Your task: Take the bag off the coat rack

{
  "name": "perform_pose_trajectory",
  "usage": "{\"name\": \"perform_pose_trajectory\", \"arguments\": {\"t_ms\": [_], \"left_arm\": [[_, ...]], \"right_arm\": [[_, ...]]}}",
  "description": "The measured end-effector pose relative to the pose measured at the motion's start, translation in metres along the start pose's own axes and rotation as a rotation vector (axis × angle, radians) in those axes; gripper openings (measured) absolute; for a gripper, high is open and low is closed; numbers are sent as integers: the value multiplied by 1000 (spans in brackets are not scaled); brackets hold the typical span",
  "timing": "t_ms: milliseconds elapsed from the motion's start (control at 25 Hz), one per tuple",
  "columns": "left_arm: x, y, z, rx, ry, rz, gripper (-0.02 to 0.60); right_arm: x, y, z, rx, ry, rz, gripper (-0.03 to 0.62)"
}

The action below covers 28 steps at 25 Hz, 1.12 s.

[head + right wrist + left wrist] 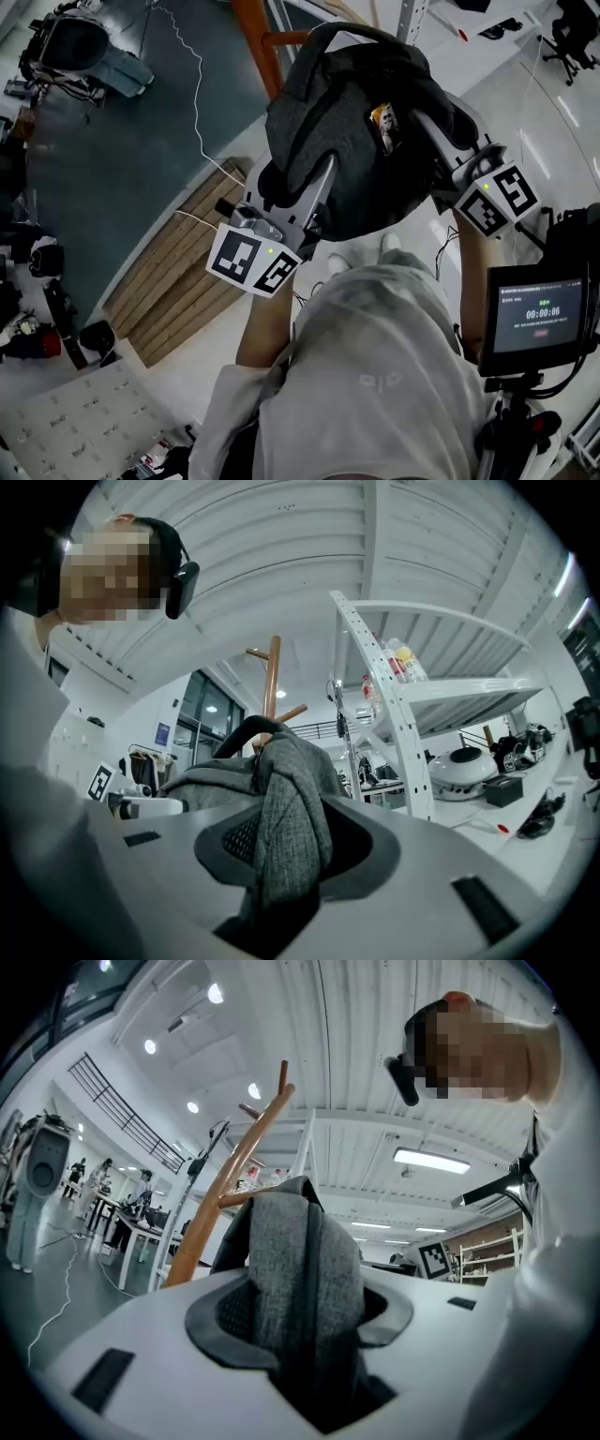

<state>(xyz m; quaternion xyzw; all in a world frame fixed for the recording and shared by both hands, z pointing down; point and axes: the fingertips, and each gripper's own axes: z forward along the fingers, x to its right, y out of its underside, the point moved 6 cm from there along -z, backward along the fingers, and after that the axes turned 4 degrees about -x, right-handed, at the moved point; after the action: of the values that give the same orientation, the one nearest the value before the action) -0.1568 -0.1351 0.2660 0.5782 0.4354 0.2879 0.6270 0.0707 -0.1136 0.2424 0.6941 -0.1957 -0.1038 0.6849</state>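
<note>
A dark grey fabric bag (361, 141) hangs high in front of me, its black top handle (352, 36) looped near a peg of the orange wooden coat rack (258, 42). My left gripper (314, 211) is shut on a fold of the bag's left side, seen as grey cloth (300, 1279) pinched between its pads. My right gripper (441, 159) is shut on the bag's right side, with a fold of cloth (286, 827) between its pads. The rack's pole (225, 1190) and pegs (272, 682) rise just behind the bag in both gripper views.
A white metal shelf unit (403, 714) stands right of the rack. On the floor below lie a wooden pallet (178, 281), a white cable (192, 103) and a dark green floor area (122, 159). A monitor on a stand (534, 319) is at my right.
</note>
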Motion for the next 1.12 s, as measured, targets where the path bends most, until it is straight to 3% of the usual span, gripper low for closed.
{"name": "perform_pose_trajectory", "arguments": {"t_ms": [600, 920, 1040, 1120], "left_arm": [[16, 27, 55, -99, 197, -33, 210], [32, 62, 87, -159, 323, -69, 210], [52, 72, 96, -185, 357, -66, 210], [83, 62, 99, -192, 373, -63, 209]], "right_arm": [[33, 20, -58, -6, 216, 51, 135], [50, 48, -100, -14, 351, 73, 132], [54, 55, -127, -3, 390, 89, 132], [54, 38, -157, 5, 406, 93, 131]]}}
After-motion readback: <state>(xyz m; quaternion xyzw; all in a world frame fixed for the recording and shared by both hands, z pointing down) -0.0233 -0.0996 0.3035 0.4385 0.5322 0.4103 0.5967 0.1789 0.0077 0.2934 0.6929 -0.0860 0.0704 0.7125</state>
